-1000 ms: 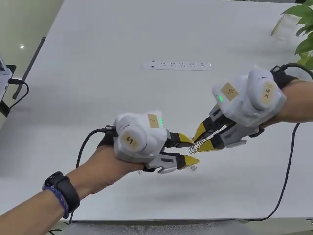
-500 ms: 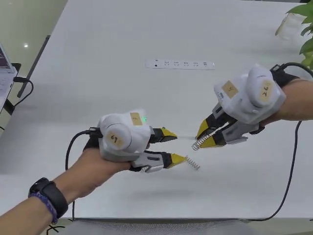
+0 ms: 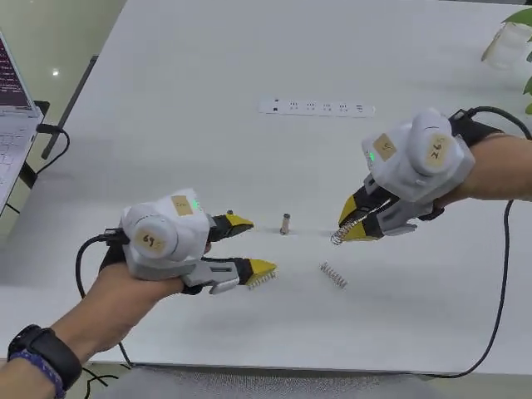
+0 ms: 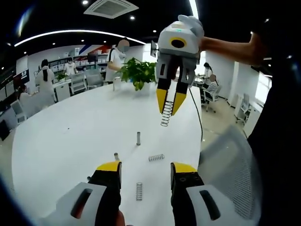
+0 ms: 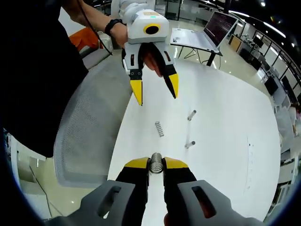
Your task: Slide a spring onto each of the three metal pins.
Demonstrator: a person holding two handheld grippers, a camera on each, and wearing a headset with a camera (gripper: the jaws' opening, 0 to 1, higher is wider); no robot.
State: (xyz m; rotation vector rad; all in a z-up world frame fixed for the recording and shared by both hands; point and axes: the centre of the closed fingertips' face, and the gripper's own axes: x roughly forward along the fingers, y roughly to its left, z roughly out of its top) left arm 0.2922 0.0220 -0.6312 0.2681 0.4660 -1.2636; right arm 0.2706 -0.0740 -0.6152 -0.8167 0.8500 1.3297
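My right gripper (image 3: pixel 349 226) is shut on a small steel spring (image 3: pixel 339 235), which hangs tilted from its yellow tips above the white table (image 3: pixel 208 100). The same spring (image 5: pixel 156 162) sits pinched between the jaws in the right gripper view. My left gripper (image 3: pixel 256 246) is open and holds nothing, low over the table to the left. Between the two grippers stands a short metal pin (image 3: pixel 285 224). The left gripper view has two upright pins (image 4: pixel 138 138) (image 4: pixel 116 156). One loose spring (image 3: pixel 333 274) lies near the front; another (image 4: pixel 139 190) lies just ahead of my left jaws.
A white power strip (image 3: pixel 316 107) lies further back on the table. A laptop (image 3: pixel 12 108) is off the left edge and a plant with a glass (image 3: pixel 509 46) at the back right. A black cable (image 3: pixel 499 274) trails from the right hand to the front edge.
My left gripper has drawn back to the left, away from the right gripper, and a standing pin now shows between them. The right gripper still holds its spring. The head camera has shifted.
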